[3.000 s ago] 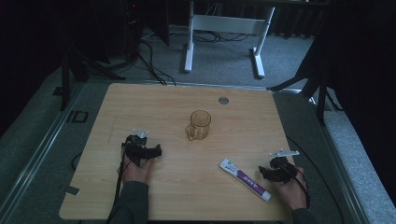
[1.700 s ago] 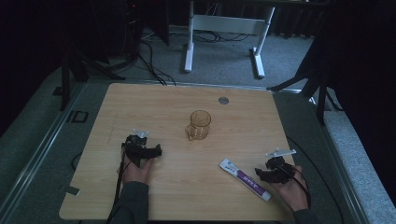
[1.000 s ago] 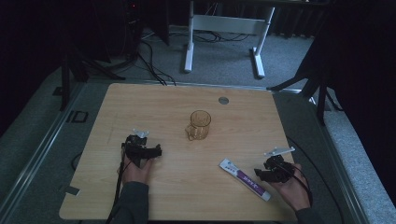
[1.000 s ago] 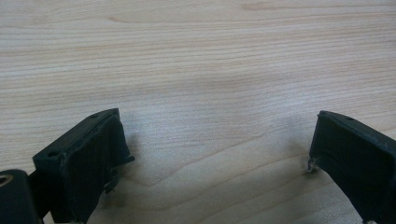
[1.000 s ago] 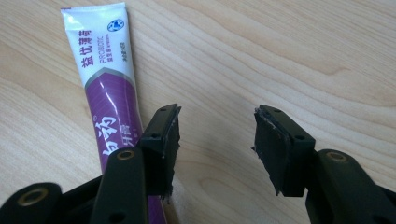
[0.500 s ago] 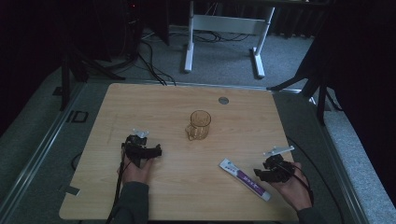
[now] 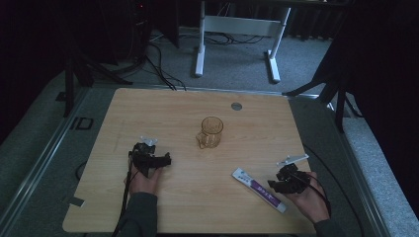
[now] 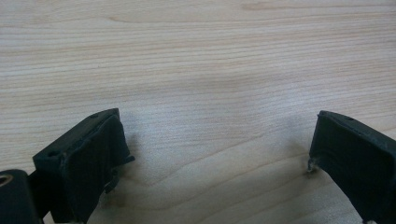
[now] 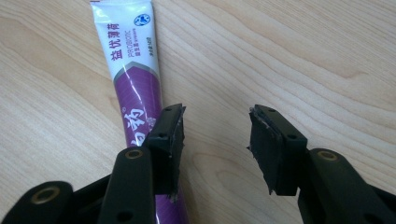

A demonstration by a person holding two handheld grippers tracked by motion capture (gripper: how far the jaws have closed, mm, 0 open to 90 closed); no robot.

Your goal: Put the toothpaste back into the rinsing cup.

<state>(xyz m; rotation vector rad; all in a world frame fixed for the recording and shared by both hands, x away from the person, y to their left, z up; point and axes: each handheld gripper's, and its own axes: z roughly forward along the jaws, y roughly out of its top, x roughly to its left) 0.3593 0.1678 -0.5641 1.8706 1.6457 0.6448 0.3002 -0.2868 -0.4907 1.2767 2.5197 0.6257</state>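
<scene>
Right gripper view: right tool (image 9: 215, 135) gapes, empty, tube (image 9: 133, 70) under its left jaw. Left tool (image 8: 219, 158) spread wide over bare counter (image 8: 196, 56), gripping nothing.

Wooden table (image 7: 163, 111), grey carpet (image 7: 237, 64), white desk frame (image 7: 237, 29), dim room

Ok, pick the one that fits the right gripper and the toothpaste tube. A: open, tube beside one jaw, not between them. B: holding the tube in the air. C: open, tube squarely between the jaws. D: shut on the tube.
A: the right gripper is open over bare wood, and the toothpaste tube lies flat, passing under one jaw.
</scene>
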